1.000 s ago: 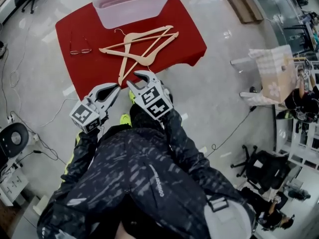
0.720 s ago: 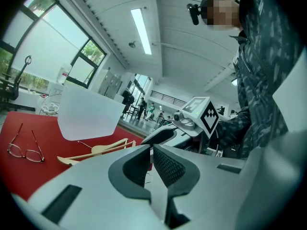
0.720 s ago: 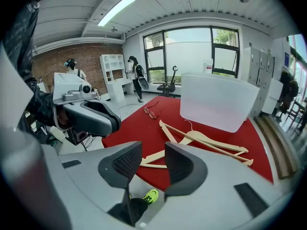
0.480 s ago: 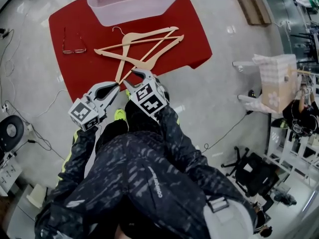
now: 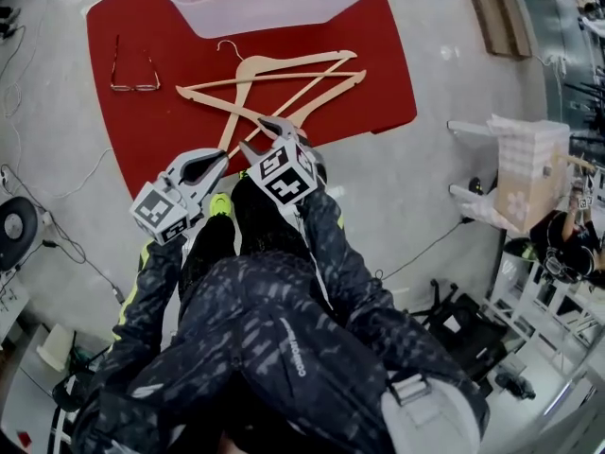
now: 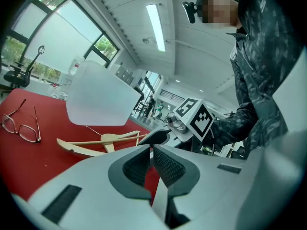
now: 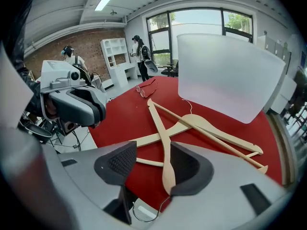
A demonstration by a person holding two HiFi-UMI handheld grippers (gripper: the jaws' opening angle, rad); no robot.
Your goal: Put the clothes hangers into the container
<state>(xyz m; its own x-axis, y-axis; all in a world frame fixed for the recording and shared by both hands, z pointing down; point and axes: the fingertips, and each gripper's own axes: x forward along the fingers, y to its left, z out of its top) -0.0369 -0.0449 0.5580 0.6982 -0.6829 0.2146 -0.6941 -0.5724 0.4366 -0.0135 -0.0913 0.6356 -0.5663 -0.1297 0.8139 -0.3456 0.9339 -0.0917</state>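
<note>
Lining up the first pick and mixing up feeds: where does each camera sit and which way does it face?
Head view: on the person's head, steeply down onto red cloth, two crossed pale wooden hangers, translucent plastic container; shows dark jacket, left gripper, right gripper.
Left gripper view: on the left gripper, low across cloth past shut jaws; shows right gripper, jacket.
Right gripper view: on the right gripper, tilted down; its jaws, just opened wider, flank a hanger's end; shows left gripper.
Shared: all see hangers and container.

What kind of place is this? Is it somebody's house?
Probably not a house. It looks like a big lab or workshop: there's a brick wall, white shelves, an office chair, and other people working nearby.
</note>
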